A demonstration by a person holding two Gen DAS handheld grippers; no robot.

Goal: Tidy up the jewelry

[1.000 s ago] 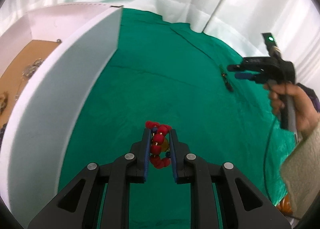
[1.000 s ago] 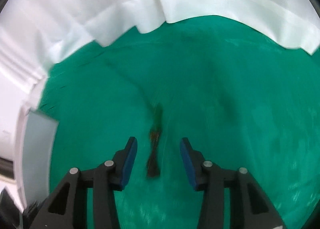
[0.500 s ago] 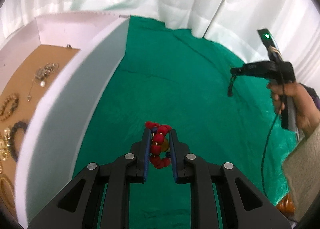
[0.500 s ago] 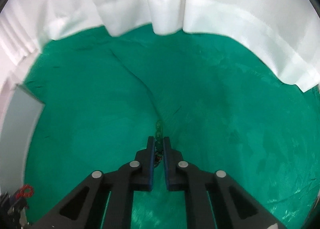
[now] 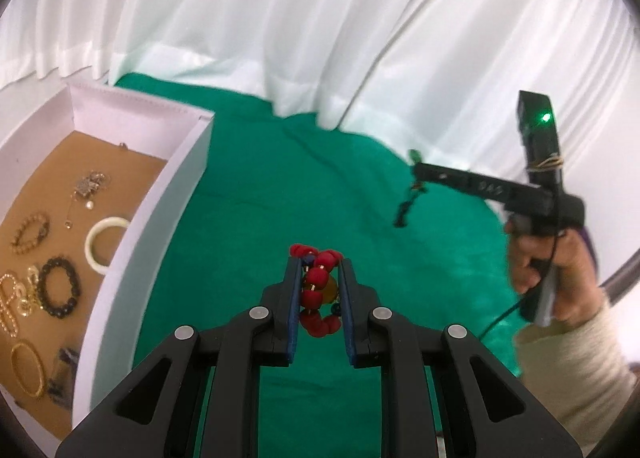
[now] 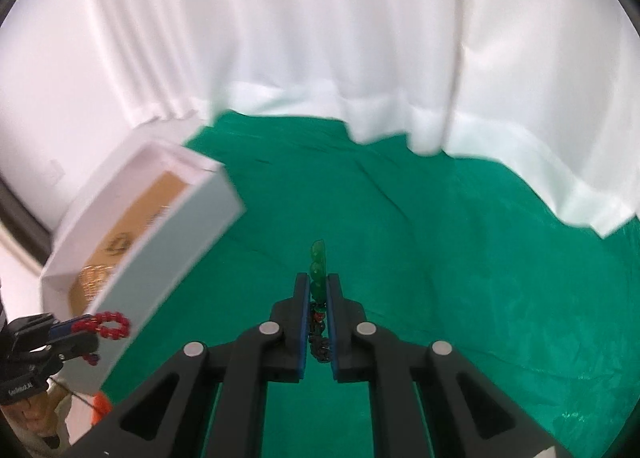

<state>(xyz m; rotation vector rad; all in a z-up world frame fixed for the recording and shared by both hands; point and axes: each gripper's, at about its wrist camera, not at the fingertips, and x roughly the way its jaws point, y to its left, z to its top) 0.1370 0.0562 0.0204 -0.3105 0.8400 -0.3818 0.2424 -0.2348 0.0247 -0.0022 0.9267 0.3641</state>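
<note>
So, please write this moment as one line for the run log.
left tongs: shut on red bracelet | right tongs: shut on green bracelet | both above green cloth | white box: open

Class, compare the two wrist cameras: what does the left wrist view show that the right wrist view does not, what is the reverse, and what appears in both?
Only the left wrist view: separate pieces in the white box, such as a cream bangle and a dark bead bracelet, plus the person's right hand.

Only the right wrist view: a close look at the green bead strand between its fingers.

Both: green cloth, white curtain, the box, the red bead bracelet, each gripper holding jewelry.
</note>
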